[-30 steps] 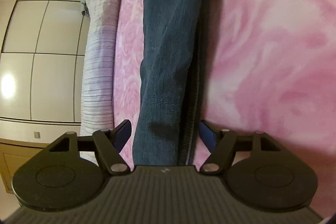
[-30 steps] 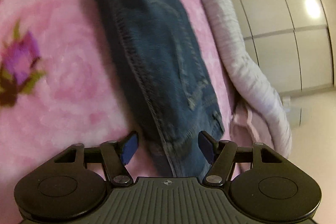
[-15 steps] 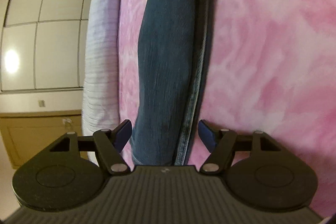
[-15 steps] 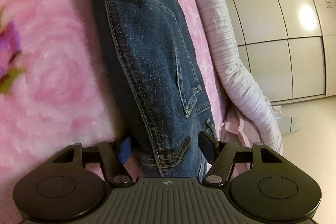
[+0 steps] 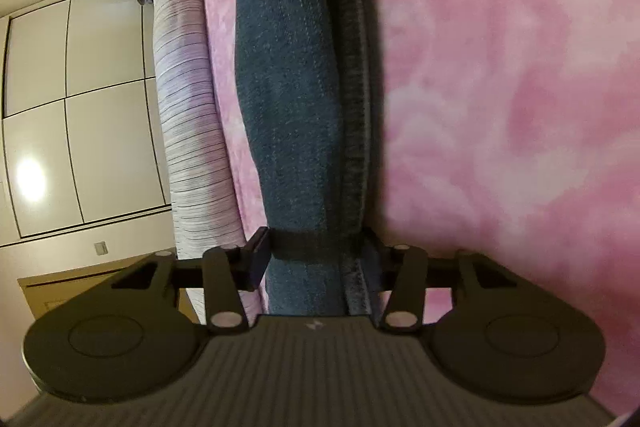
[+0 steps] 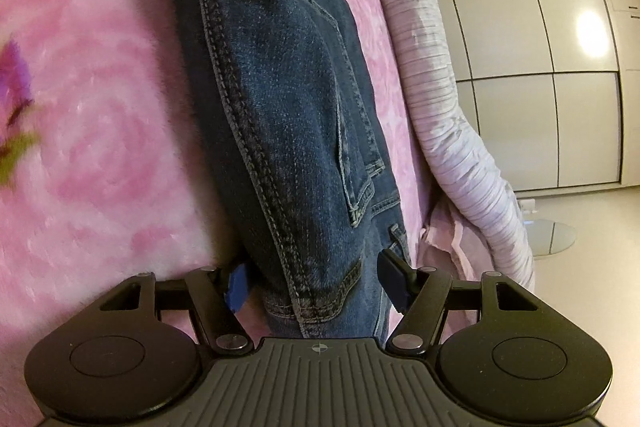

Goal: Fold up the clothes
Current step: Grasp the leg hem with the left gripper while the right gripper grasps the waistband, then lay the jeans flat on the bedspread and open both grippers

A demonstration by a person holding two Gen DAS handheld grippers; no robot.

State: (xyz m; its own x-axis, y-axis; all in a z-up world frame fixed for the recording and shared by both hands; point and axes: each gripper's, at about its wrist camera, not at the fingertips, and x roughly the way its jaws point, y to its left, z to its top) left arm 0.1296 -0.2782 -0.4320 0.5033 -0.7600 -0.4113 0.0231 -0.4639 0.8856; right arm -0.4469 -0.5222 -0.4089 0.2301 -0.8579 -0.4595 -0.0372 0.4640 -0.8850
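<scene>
Pink fleece covers the bed (image 5: 500, 107), and the jeans (image 5: 288, 87) lie stretched along it near one side, folded lengthwise into a long strip. The left tongs (image 5: 316, 255) have just slid up to the leg end and are closing, where a second ago they stood spread well clear of the cloth; the denim now sits between the pads, which look to be at its two edges. That reads as the hem end being taken, ready to be carried toward the waist. The right tongs (image 6: 316, 279) have not stirred: still spread wide astride the waistband end of the jeans (image 6: 280, 107), pads apart from the fabric, pinching nothing.

Just beside the strip, the striped quilt (image 5: 188, 107) rolls over the bed's side, with white cupboard doors (image 6: 540, 67) and floor beyond, so little spare bed lies that way. On the other side the fleece lies open and bare, good room for laying the fold.
</scene>
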